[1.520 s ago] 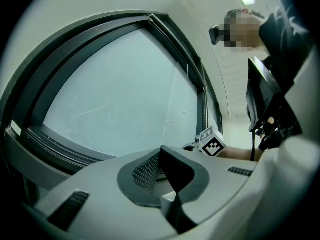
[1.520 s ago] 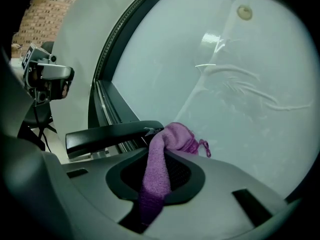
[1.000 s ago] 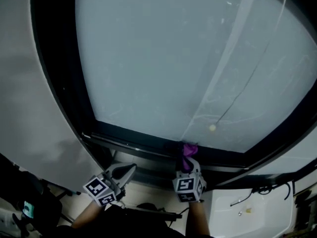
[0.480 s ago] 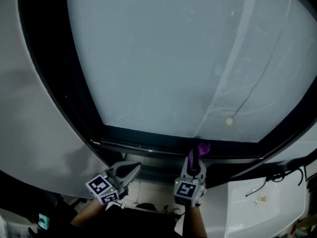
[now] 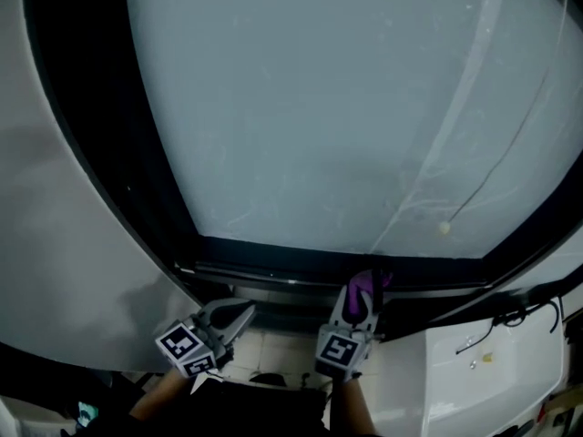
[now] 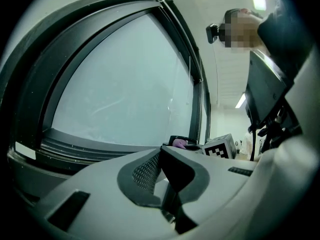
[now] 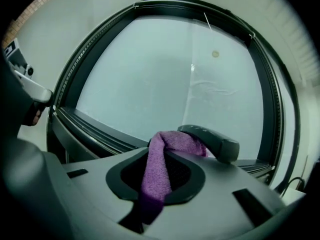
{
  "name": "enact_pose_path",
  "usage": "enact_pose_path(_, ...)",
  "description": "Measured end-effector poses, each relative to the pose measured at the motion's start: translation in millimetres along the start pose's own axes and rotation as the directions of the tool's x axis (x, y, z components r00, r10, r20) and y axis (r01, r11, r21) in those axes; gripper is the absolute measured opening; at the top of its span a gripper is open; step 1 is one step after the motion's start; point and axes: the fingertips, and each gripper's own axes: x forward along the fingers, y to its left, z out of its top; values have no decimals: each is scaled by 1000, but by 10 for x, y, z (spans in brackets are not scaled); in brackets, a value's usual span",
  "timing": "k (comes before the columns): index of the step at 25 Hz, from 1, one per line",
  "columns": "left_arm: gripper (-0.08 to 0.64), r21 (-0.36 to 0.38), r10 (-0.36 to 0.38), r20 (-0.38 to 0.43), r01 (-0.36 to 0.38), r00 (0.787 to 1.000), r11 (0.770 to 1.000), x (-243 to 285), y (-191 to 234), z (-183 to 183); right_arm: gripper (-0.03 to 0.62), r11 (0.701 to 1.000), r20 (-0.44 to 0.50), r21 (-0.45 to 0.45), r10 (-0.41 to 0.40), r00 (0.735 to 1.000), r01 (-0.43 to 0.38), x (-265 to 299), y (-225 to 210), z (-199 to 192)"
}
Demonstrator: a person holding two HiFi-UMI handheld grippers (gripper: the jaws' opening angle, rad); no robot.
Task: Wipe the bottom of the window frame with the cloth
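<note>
Hanging from the right claw (image 7: 186, 145), the purple cloth (image 7: 161, 165) is pinched between the jaws, one end bunched at the tips and the rest trailing back over the claw's body. From the head view the cloth (image 5: 365, 283) sits at the bottom rail of the window frame (image 5: 264, 273), right of the rail's middle; actual contact cannot be confirmed. The right claw (image 5: 362, 291) points up at the rail from below. The left claw (image 5: 242, 313) is held lower left, near the rail but apart from it, jaws pressed together with nothing between them; its own view shows the same for the left claw (image 6: 162, 153). Above the rail is a large pale glass pane (image 5: 310, 107) bearing a small round pale spot (image 5: 444, 228). A grey wall (image 5: 55, 244) lies left of the dark frame.
</note>
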Motion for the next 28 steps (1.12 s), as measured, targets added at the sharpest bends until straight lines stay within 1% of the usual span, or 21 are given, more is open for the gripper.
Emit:
enact_pose_path(2,-8,-2,-6,3,6,1000,1000,-27,12,-5,67,1000,11,5,-17,1000,17,2,19,15)
enact_pose_path(4,-8,-1,-11,8,11,1000,1000,-50,24,8,67,999,15,-27,-30,999,30,18,75,37)
enact_pose_path(6,-8,-1,-11,17,11,1000,1000,-75,48,30,67,998,1,-56,-25,1000,25,53,145,77)
enact_pose_path(7,-8,-1,-12,22,12,1000,1000,-88,63,40,67,998,-10,-57,-17,1000,17,78,169,108)
enact_pose_path(10,-8,-1,-12,35,12,999,1000,-121,108,62,67,1000,-45,-23,6,999,-8,178,179,178)
enact_pose_path(14,-8,-5,-18,52,19,998,1000,-139,108,125,67,999,-118,7,39,992,-38,209,193,219)
enact_pose_path(17,-8,-2,-31,66,31,997,1000,-141,76,185,67,997,-132,29,70,989,-67,223,189,326)
enact_pose_path(18,-8,0,-29,75,29,997,1000,-144,77,193,67,997,-133,21,75,988,-73,241,191,348)
enact_pose_path(22,-8,-19,-11,96,13,995,1000,-192,74,172,67,994,-140,-79,62,988,-74,278,221,375)
enact_pose_path(25,-8,-30,4,109,0,994,1000,-217,80,159,67,992,-133,-98,65,989,-79,340,245,425)
enact_pose_path(28,-8,-33,19,126,-15,992,999,-241,58,179,67,987,-174,-106,102,980,-122,431,252,390)
